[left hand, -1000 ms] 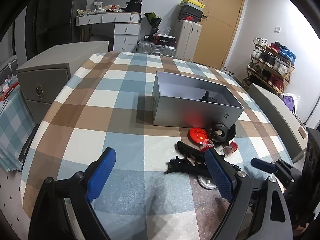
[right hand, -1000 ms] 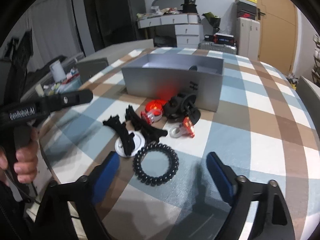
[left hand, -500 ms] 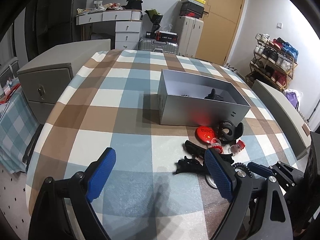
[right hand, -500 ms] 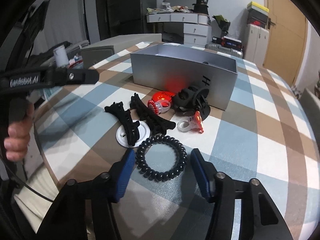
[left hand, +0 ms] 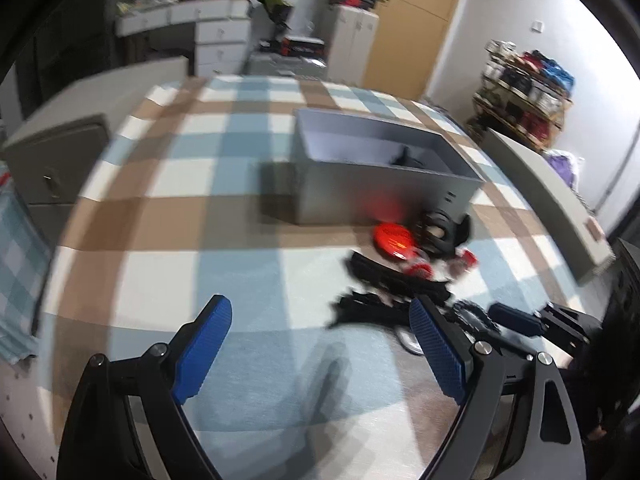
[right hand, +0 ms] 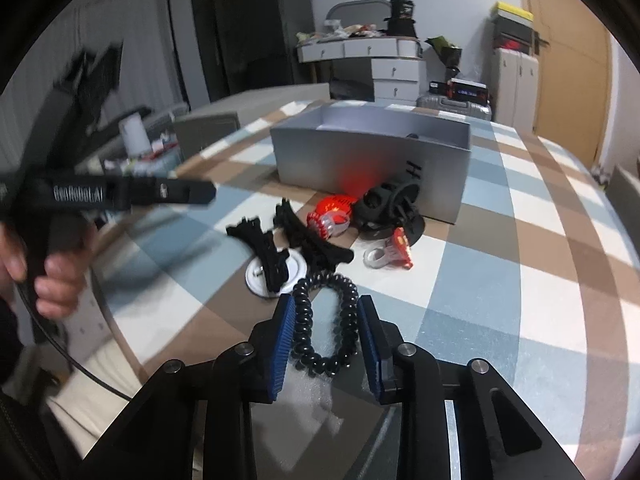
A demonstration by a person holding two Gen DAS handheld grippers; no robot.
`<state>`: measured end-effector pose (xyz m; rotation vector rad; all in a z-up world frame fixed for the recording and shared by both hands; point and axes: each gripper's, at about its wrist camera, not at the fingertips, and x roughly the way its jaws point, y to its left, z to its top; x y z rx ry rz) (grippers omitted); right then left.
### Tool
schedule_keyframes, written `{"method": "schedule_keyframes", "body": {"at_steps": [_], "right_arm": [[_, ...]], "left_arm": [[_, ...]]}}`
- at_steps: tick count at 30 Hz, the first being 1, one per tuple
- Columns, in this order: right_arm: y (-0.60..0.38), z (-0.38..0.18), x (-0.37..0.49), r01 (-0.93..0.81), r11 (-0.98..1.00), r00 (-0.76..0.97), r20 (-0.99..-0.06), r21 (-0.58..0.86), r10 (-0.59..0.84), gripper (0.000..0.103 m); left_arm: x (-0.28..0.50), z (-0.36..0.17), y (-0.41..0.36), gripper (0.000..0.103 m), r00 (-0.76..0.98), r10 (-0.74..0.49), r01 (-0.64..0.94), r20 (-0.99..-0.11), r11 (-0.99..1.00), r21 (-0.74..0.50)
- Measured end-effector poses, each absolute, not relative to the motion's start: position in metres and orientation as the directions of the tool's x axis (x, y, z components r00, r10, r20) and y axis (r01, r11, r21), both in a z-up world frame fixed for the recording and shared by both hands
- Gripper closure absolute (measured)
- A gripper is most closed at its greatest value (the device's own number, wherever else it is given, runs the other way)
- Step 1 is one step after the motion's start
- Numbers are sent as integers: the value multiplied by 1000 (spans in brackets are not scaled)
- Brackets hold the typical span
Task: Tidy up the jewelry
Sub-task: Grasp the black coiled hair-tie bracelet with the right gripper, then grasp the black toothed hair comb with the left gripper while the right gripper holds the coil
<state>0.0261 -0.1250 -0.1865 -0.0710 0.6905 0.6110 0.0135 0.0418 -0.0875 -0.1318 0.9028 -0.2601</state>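
Right wrist view shows the right claw (right hand: pixel 325 336) has just been closing from wide apart onto the black coiled plastic hair tie (right hand: pixel 326 322), squeezed narrow on the checked surface (right hand: pixel 500 280) short of the open grey cardboard box (right hand: pixel 372 160). That looks like the pick-up secured, box next. Left claw (left hand: pixel 320 354) hangs open and empty nearby.

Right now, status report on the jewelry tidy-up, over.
Right hand-held gripper closing on black coil band. Left hand-held gripper open, empty. Grey box unobstructed.
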Motion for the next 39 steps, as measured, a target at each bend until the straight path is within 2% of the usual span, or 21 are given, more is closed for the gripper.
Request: {"method": "schedule_keyframes", "body": {"at_steps": [4, 10, 17, 22, 24, 34, 36, 39], "right_arm": [[-134, -182, 23, -536, 828, 621, -588, 166, 519, 74], [-141, -173, 14, -536, 830, 656, -543, 153, 524, 75], [-153, -171, 12, -506, 846, 685, -519, 168, 512, 77], [-160, -171, 10, -505, 843, 686, -508, 182, 521, 77], [-159, -171, 10, -510, 841, 686, -504, 179, 524, 77], [-155, -169, 10, -521, 833, 682, -496, 187, 538, 77], [-155, -167, 11, -522, 830, 679, -495, 194, 543, 88], [-153, -167, 13, -523, 829, 673, -501, 198, 544, 88]], "left_arm": [[18, -94, 28, 15, 512, -349, 196, -785, 937, -289], [22, -93, -1, 15, 484, -316, 206, -816, 947, -245], [38, -106, -7, 15, 420, -227, 132, -878, 973, -188], [32, -104, -6, 21, 418, -255, 165, -872, 965, -203], [27, -102, -4, 32, 420, -258, 183, -870, 963, -197], [17, -99, 8, 32, 433, -258, 220, -864, 959, -176], [17, -96, 9, 32, 443, -253, 217, -860, 961, -170], [17, -91, 11, 32, 462, -254, 219, -850, 961, -168]]}}
